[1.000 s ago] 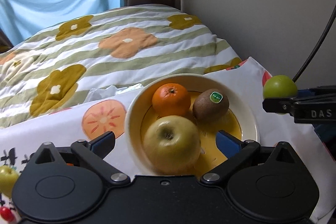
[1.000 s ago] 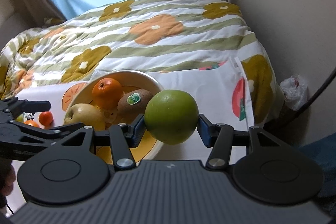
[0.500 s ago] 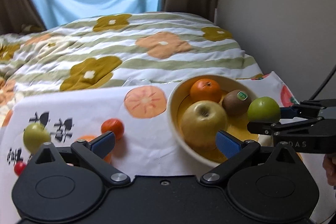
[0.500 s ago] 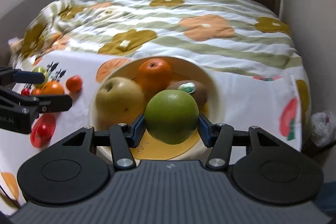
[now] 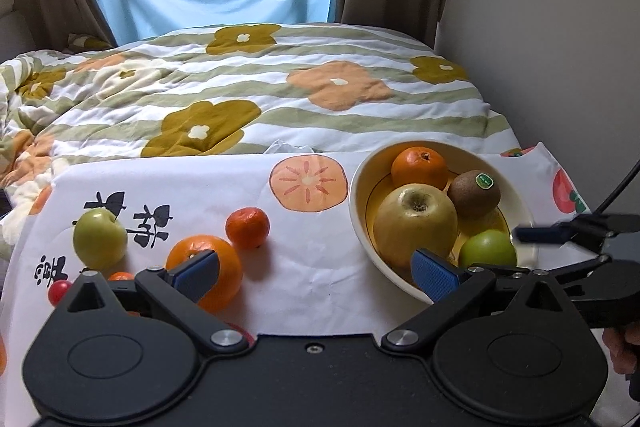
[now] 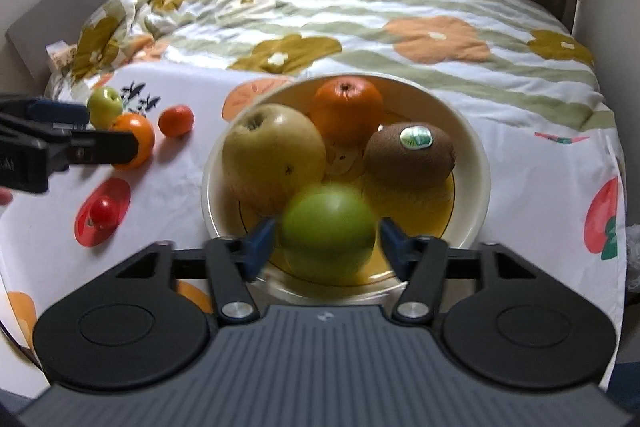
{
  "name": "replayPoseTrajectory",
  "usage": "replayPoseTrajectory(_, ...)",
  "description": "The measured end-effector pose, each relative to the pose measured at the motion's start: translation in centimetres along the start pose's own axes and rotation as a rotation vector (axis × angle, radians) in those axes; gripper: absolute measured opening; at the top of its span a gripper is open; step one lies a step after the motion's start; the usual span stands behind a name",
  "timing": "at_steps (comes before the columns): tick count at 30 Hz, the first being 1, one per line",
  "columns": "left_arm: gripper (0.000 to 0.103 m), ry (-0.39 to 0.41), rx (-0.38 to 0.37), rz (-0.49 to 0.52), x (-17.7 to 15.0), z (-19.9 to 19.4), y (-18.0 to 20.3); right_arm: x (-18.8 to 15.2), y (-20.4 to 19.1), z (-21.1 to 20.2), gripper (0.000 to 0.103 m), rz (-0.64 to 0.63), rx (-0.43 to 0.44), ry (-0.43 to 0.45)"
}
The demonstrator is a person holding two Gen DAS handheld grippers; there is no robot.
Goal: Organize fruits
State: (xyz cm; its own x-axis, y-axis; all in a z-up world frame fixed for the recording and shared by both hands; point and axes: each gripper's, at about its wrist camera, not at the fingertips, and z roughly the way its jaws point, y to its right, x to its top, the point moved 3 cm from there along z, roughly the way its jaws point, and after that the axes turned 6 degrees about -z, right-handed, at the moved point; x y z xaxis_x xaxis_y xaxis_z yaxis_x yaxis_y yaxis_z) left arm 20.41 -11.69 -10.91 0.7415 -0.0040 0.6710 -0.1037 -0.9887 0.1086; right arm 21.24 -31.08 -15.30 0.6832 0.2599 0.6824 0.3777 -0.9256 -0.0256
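A cream bowl (image 6: 476, 163) (image 5: 362, 223) holds a yellow apple (image 6: 274, 155), an orange (image 6: 347, 109), a kiwi (image 6: 410, 155) and a green fruit (image 6: 328, 227) (image 5: 487, 249), which is blurred. My right gripper (image 6: 328, 241) is open with its pads just off the green fruit's sides, over the bowl's near part. My left gripper (image 5: 316, 273) is open and empty above the cloth. Its left pad is in front of a large orange (image 5: 206, 267). A mandarin (image 5: 247, 227) and a small green apple (image 5: 100, 239) lie on the cloth at left.
A white cloth (image 5: 312, 259) with fruit prints covers the table. Small red tomatoes (image 6: 102, 213) (image 5: 59, 291) lie at its left. A flowered quilt (image 5: 260, 91) covers the bed behind. A wall and a black cable (image 5: 624, 179) are at the right.
My right gripper brought the green fruit over the bowl, then opened and let it go into the bowl. My left gripper swung left, bringing the loose fruit on the cloth into view.
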Motion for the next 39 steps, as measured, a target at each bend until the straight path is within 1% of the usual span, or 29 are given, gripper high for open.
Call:
replayPoseTrajectory(1, 0.103, 0.002, 0.005, 0.000, -0.1, -0.1, 0.0, 0.0, 0.0, -0.5, 0.103, 0.002, -0.023, 0.019)
replayPoseTrajectory(3, 0.103, 0.002, 0.016, 0.002, -0.3, -0.3, 0.1, -0.2, 0.6, -1.4, 0.103, 0.017, -0.050, 0.054)
replayPoseTrajectory(6, 0.103, 0.003, 0.026, 0.004, -0.6, -0.6, 0.1, -0.7, 1.4, -1.7, 0.103, 0.061, -0.059, 0.034)
replayPoseTrajectory(9, 0.103, 0.006, 0.028, 0.003, -0.8, -1.0, 0.2, -1.1, 1.8, -2.3, 0.103, 0.099, -0.058, 0.036)
replayPoseTrajectory(13, 0.103, 0.021, 0.040, 0.007, -1.1, -1.7, 0.7, -1.2, 1.8, -3.2, 0.103, 0.104, -0.070, 0.043)
replayPoseTrajectory(16, 0.103, 0.039, 0.067, 0.012, -1.3, -2.5, 1.2, -1.3, 1.6, -4.4, 0.103, 0.100, -0.076, 0.055)
replayPoseTrajectory(25, 0.103, 0.102, 0.081, -0.013, -2.6, -6.4, 2.2, -1.2, 1.1, -8.2, 0.103, 0.118, -0.087, 0.080)
replayPoseTrajectory(29, 0.103, 0.118, 0.108, -0.039, -3.6, -8.1, 2.1, -1.4, 0.8, -9.8, 0.103, 0.136, -0.102, 0.087)
replayPoseTrajectory(34, 0.103, 0.139, 0.145, -0.075, -4.4, -10.1, 1.2, -1.4, -0.1, -10.8, 0.103, 0.159, -0.073, 0.101)
replayPoseTrajectory(39, 0.103, 0.170, 0.203, -0.081, -4.6, -12.2, -0.2, -0.4, -2.5, -11.0, 0.103, 0.120, -0.018, 0.113)
